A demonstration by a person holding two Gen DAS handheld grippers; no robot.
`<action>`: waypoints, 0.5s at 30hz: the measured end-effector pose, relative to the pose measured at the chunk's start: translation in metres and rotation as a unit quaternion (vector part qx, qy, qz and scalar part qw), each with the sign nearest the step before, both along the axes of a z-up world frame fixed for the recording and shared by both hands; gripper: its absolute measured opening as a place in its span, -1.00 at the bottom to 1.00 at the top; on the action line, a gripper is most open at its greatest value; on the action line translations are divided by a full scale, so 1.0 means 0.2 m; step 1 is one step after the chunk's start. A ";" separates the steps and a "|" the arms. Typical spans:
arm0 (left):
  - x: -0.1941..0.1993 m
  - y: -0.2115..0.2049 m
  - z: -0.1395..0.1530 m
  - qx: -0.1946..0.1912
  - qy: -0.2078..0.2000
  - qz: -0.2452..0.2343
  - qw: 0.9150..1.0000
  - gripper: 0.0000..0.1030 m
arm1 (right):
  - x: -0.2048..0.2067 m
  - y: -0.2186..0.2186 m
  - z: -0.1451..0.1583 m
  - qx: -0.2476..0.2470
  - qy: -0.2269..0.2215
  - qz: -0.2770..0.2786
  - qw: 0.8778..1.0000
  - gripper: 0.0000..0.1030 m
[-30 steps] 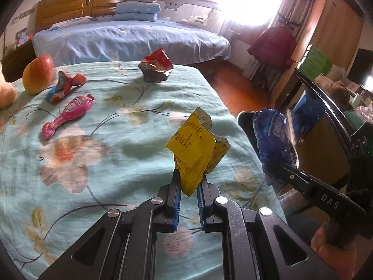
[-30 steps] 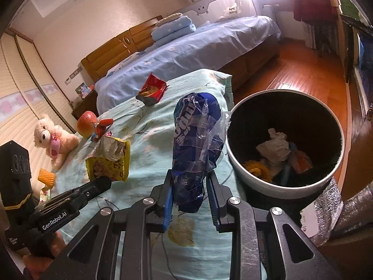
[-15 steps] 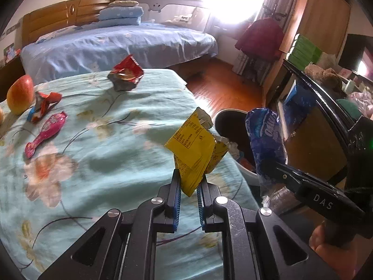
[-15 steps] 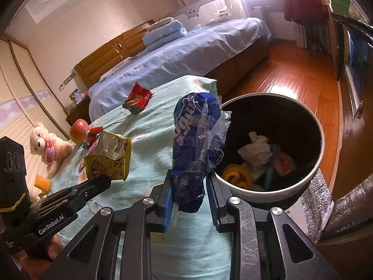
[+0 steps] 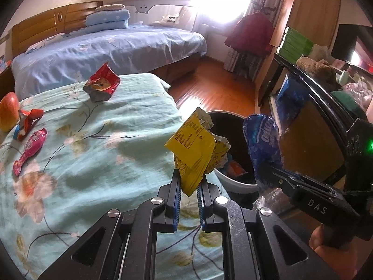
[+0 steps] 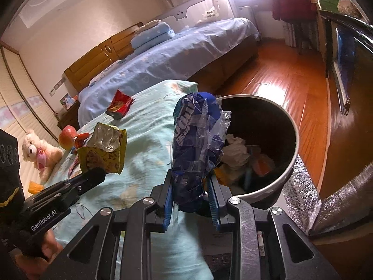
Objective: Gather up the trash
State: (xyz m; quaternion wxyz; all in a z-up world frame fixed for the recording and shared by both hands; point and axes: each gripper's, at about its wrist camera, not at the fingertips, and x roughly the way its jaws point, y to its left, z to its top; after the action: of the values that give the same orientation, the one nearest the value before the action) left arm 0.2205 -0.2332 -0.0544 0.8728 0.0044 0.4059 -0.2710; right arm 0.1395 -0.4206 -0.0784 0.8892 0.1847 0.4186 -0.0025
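My left gripper is shut on a crumpled yellow snack bag, held upright over the bed's right edge. My right gripper is shut on a blue plastic wrapper beside the round trash bin, which holds white paper and other scraps. In the left wrist view the bin shows past the yellow bag, and the blue wrapper hangs at its right. A red snack bag, a red-and-blue wrapper and a pink wrapper lie on the floral bedspread.
An apple sits at the bedspread's left edge, and a teddy bear lies further left. A second bed with blue sheets stands behind. Wooden floor surrounds the bin. A dark cabinet stands on the right.
Both grippers have carried their wrappers to the right, toward the bin. The bin now shows more fully in both views, and the items on the bedspread have slid left.
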 end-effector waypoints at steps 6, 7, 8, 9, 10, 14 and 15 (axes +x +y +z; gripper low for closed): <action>0.03 -0.06 -0.01 0.002 0.001 -0.003 1.000 -0.78 | 0.01 -0.04 -0.01 -0.001 0.004 -0.006 1.000 -0.48; 0.04 -0.07 -0.01 0.002 0.001 -0.003 1.000 -0.78 | 0.02 -0.05 -0.01 0.000 0.005 -0.006 1.000 -0.48; 0.04 -0.08 -0.01 0.004 0.000 -0.005 1.000 -0.78 | 0.02 -0.06 -0.01 -0.001 0.006 -0.007 1.000 -0.48; 0.05 -0.09 -0.01 0.005 -0.001 -0.005 1.000 -0.78 | 0.03 -0.07 -0.02 -0.001 0.008 -0.008 1.000 -0.48; 0.05 -0.10 -0.01 0.006 -0.001 -0.006 1.000 -0.78 | 0.03 -0.08 -0.02 -0.001 0.008 -0.009 1.000 -0.48; 0.07 -0.14 -0.01 0.008 -0.003 -0.010 1.000 -0.78 | 0.05 -0.11 -0.02 -0.002 0.012 -0.012 1.000 -0.48; 0.07 -0.15 -0.01 0.008 -0.003 -0.011 1.000 -0.78 | 0.06 -0.12 -0.02 -0.002 0.012 -0.013 1.000 -0.48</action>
State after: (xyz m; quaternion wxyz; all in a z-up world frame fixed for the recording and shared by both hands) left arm 0.2355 -0.2634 -0.0560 0.8707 0.0169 0.4059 -0.2772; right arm 0.1510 -0.4442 -0.0827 0.8845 0.1886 0.4265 -0.0166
